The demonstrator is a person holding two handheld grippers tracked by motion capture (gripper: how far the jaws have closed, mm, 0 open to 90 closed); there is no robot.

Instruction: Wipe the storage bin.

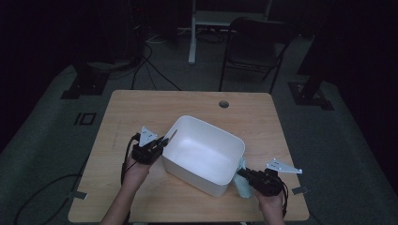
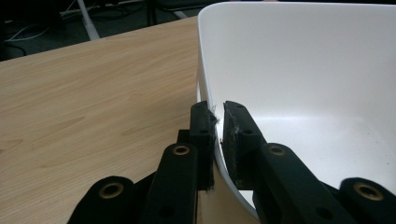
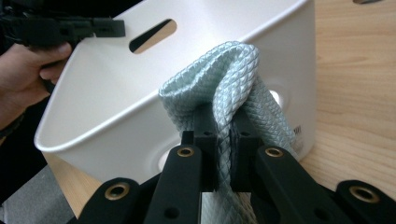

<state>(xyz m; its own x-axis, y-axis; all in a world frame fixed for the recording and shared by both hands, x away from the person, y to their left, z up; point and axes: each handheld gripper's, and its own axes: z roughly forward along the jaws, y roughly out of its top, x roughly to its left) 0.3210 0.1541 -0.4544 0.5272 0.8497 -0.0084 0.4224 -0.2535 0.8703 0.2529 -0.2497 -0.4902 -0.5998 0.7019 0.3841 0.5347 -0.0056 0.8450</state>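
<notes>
Cloth (image 3: pixel 233 79), pale blue-green with a quilted weave, is bunched and pinched between the jaws of the right claw (image 3: pixel 223 123), which are closed down to the thickness of the folds. It hangs just outside the near right corner of the white tub (image 1: pixel 174 136), and in the high view the cloth (image 1: pixel 243 185) trails down to the desk (image 1: pixel 141 105) beside that corner. The tub sits near the middle of the desk, its inside bare as far as the views show.

The left claw (image 2: pixel 218 126) is nearly closed on the tub's left rim, one jaw outside the wall and one inside, so it appears to be steadying the tub. From above, the left claw (image 1: pixel 159 143) meets that rim at the tub's far left corner.

The step in hand looks like getting the cloth into the tub. To do it well, the right claw (image 1: pixel 244 174) should lift first, high enough that the trailing end clears the rim, then carry inward over the opening before letting go. Dragging sideways too early could catch the cloth on the wall and push the tub. The left grip should hold firm without tilting the tub. Release is best made low over the middle of the floor, so no fold drapes across the rim.
</notes>
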